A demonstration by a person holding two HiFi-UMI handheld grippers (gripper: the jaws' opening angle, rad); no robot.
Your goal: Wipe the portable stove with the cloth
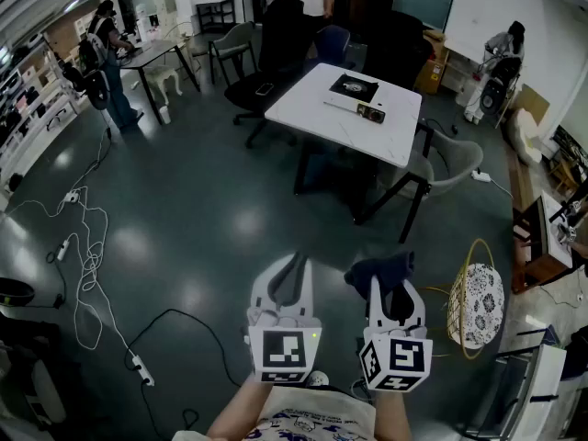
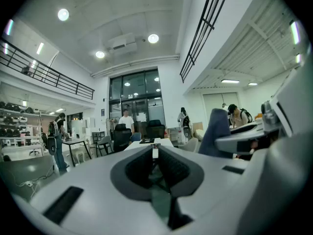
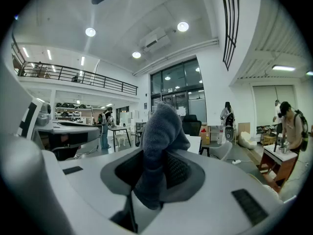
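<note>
Far left, white cables (image 1: pixel 89 266) lay loose over the dark floor, clear of the work.

The left gripper (image 1: pixel 294 266) was held out in front of the person, above the floor. Its own view showed the jaws (image 2: pixel 155 153) brought together with nothing between them.

Ahead, in the middle of the head view, stood a white table (image 1: pixel 308 110). The portable stove (image 1: pixel 355 94) sat on its far half, well apart from both grippers and untouched. Its long side ran on a slant from upper left to lower right in the head view.

The right gripper (image 1: pixel 388 288) was held just beside the left one. Its jaws were clamped on the dark blue cloth (image 1: pixel 375 269), which stood bunched above the tips in that gripper's view (image 3: pixel 161 126).

Assessment: the stove lay forward of both grippers, slightly nearer the line of the right one, which carried the cloth. The person would have to close on the table before any wiping; that step had not begun.

Far right, a wicker basket (image 1: pixel 473 303) stood on the floor.
</note>
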